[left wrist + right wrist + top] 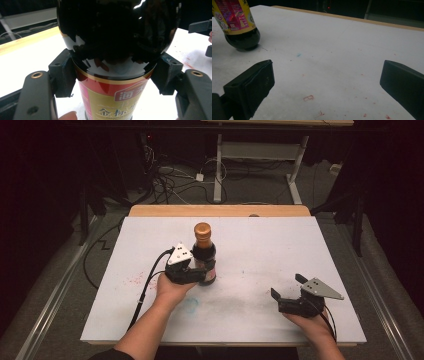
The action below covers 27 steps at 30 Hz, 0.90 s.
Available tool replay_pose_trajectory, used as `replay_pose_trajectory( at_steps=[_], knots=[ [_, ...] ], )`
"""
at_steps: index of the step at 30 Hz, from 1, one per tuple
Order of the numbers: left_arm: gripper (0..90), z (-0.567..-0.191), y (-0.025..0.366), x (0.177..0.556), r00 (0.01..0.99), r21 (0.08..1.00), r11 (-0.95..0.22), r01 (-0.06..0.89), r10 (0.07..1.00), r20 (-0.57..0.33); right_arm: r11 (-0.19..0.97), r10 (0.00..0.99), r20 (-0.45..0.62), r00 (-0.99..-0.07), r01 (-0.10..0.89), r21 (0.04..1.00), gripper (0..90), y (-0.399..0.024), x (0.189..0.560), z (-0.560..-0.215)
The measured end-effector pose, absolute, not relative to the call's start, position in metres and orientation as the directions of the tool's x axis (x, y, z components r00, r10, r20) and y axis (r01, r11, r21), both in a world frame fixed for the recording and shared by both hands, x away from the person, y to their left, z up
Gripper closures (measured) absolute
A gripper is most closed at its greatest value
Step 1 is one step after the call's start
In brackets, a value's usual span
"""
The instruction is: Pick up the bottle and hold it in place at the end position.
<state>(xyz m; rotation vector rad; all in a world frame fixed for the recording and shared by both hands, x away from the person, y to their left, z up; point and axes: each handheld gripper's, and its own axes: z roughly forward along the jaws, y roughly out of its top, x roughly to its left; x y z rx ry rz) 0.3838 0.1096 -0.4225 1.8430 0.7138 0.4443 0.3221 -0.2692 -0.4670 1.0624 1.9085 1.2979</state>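
Observation:
A dark sauce bottle (204, 254) with a copper cap and a red-and-gold label stands upright near the middle of the white table (260, 245). My left gripper (192, 270) is shut on the bottle's body just above the label; its two pads press the bottle (117, 50) from both sides. My right gripper (286, 287) rests near the table's front right, open, with nothing between its jaws. In the right gripper view the bottle's base (240, 27) stands at the far left, well away from the right gripper (327, 82).
The white board has faint red specks and a blue smudge (191, 304) near the front. Beyond the far wooden edge (220, 210) lie floor cables and a desk frame (260, 155). Open table surface lies right of the bottle.

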Motion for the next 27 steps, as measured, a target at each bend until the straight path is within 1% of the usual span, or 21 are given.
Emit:
replay_pose_trajectory(
  at_steps=[10, 14, 20, 21, 24, 25, 26, 27],
  knots=[
    [28.9, -0.419, 0.098, 0.393, 0.780, 0.930, -0.275, 0.244, 0.625, -0.020, 0.195, 0.871, -0.032, -0.491, 0.285, 0.939, 0.0, -0.272, 0.320, -0.467],
    [28.9, -0.421, 0.094, 0.398, 0.789, 0.934, -0.257, 0.247, 0.614, -0.040, 0.195, 0.872, -0.033, -0.488, 0.285, 0.939, 0.0, -0.274, 0.319, -0.467],
    [28.9, -0.420, 0.080, 0.405, 0.806, 0.930, -0.290, 0.226, 0.592, -0.011, 0.199, 0.874, -0.039, -0.485, 0.284, 0.938, 0.0, -0.273, 0.320, -0.468],
    [28.9, -0.421, 0.077, 0.406, 0.822, 0.931, -0.283, 0.231, 0.568, -0.032, 0.199, 0.876, -0.041, -0.481, 0.283, 0.938, 0.0, -0.273, 0.319, -0.468],
    [28.9, -0.421, 0.074, 0.409, 0.816, 0.931, -0.285, 0.226, 0.578, -0.021, 0.196, 0.876, -0.038, -0.481, 0.281, 0.940, 0.0, -0.275, 0.319, -0.467],
    [28.9, -0.422, 0.072, 0.409, 0.828, 0.932, -0.279, 0.231, 0.559, -0.038, 0.196, 0.876, -0.038, -0.481, 0.281, 0.939, 0.0, -0.275, 0.319, -0.468],
    [28.9, -0.421, 0.072, 0.410, 0.818, 0.930, -0.290, 0.224, 0.575, -0.018, 0.196, 0.875, -0.038, -0.482, 0.282, 0.939, 0.0, -0.275, 0.319, -0.468],
    [28.9, -0.421, 0.070, 0.411, 0.827, 0.930, -0.294, 0.220, 0.562, -0.018, 0.198, 0.875, -0.039, -0.483, 0.283, 0.939, 0.0, -0.275, 0.319, -0.468]
  ],
)
